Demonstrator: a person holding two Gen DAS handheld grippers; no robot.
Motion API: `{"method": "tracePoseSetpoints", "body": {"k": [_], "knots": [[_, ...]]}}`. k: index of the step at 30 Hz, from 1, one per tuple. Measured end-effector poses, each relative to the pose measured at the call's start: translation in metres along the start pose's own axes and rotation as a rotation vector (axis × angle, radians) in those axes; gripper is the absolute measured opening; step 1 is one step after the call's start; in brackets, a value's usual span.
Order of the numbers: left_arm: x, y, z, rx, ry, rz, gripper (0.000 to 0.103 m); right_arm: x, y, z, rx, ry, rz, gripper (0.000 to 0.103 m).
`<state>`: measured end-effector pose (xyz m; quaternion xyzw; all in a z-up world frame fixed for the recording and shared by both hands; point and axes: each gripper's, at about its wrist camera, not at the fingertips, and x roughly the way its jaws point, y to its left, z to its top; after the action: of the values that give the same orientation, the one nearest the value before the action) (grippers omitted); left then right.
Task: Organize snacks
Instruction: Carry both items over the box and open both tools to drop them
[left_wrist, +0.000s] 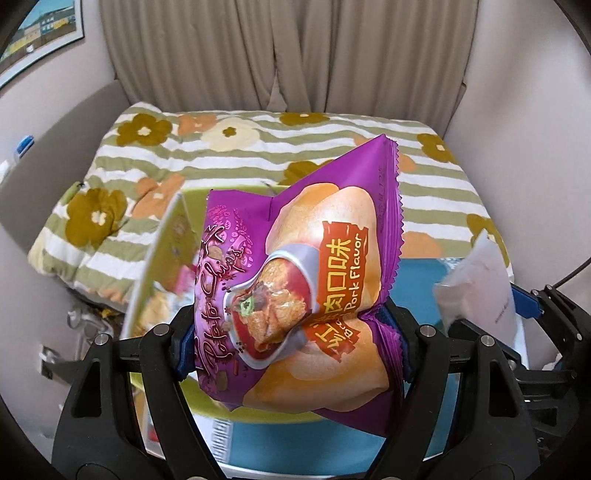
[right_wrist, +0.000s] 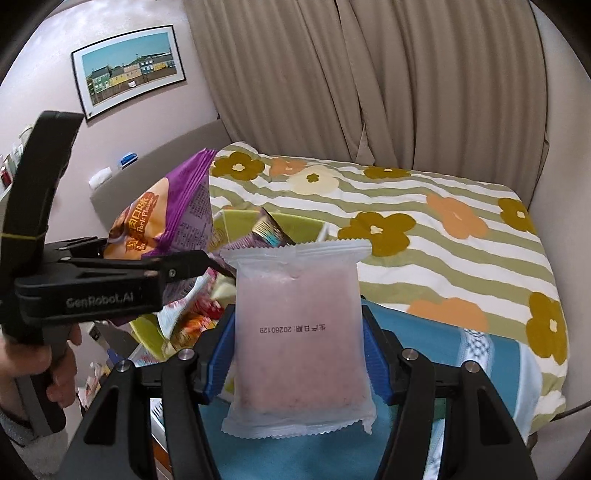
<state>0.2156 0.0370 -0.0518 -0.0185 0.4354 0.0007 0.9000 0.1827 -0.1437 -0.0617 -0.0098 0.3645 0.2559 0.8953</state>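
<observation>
The left gripper (left_wrist: 295, 332) pinched the purple chips bag (left_wrist: 295, 266) above the green box (left_wrist: 166, 236); the right gripper (right_wrist: 299, 354) pinched a pale pink packet (right_wrist: 299, 332). Each should probably be lowered gently, not squeezed. Ahead lay a flowered bed (right_wrist: 443, 229), with curtains (right_wrist: 369, 74) behind.

Flowered striped quilt (right_wrist: 424, 206), beige curtains (right_wrist: 369, 74), framed picture (right_wrist: 129, 70) of houses

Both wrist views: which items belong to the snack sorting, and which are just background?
Task items:
purple chip bag, in left gripper
pink frosted packet, in right gripper
green bin holding snacks

Background:
floral blanket
curtain
framed picture
</observation>
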Motion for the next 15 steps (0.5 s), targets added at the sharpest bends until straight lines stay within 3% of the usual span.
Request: {"method": "tracePoseSetpoints", "body": {"k": [9, 11, 14, 15], "knots": [[0.076, 0.073, 0.047, 0.067, 0.090, -0.065, 0.077, 0.061, 0.040, 0.025, 0.089, 0.035, -0.059, 0.058], [0.094, 0.083, 0.055, 0.085, 0.110, -0.071, 0.082, 0.072, 0.045, 0.026, 0.107, 0.046, -0.076, 0.058], [0.116, 0.094, 0.064, 0.117, 0.126, -0.056, 0.103, 0.089, 0.051, 0.027, 0.138, 0.070, -0.098, 0.058], [0.120, 0.099, 0.066, 0.122, 0.121, -0.062, 0.103, 0.094, 0.053, 0.027, 0.147, 0.077, -0.106, 0.058]]}}
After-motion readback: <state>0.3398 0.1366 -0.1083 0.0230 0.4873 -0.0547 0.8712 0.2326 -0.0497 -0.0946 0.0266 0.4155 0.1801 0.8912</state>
